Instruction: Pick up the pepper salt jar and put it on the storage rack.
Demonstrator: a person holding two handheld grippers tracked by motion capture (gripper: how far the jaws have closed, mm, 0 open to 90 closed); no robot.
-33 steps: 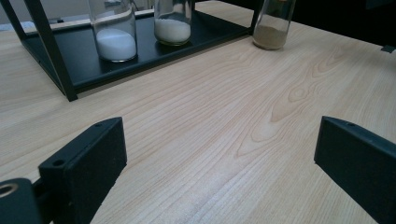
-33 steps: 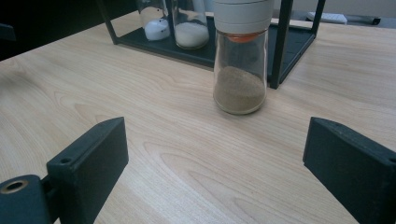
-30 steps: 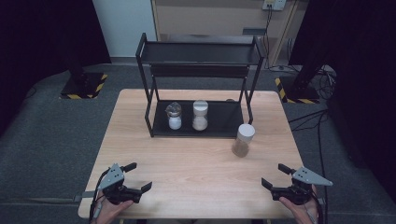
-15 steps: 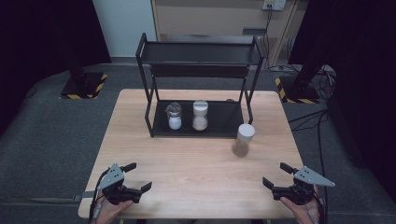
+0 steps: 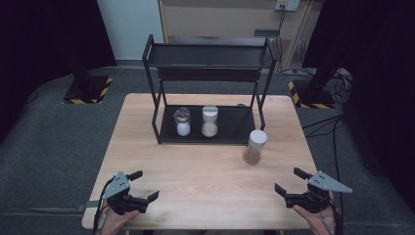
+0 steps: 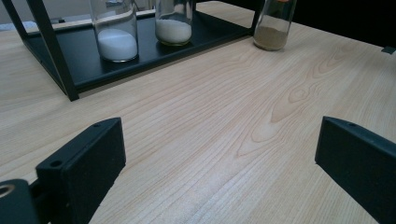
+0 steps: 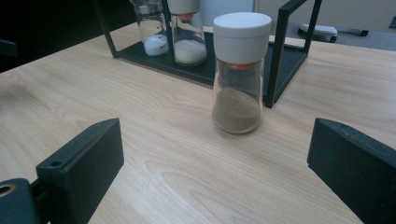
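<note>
A two-tier black metal rack (image 5: 210,73) is standing at the far side of the pale wooden table (image 5: 205,171), holding two glass jars of white powder (image 5: 183,122) (side by side on its lower shelf). A white-capped glass jar of brown powder (image 5: 254,147), possibly pepper, is standing just beside the rack's front right corner. The left gripper (image 5: 139,188) and right gripper (image 5: 286,182) are both hovering well in front of the rack, jaws spread wide, holding nothing.

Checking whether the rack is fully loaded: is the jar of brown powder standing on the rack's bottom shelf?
No, the brown-powder jar stands on the bare table, outside the rack.
</note>
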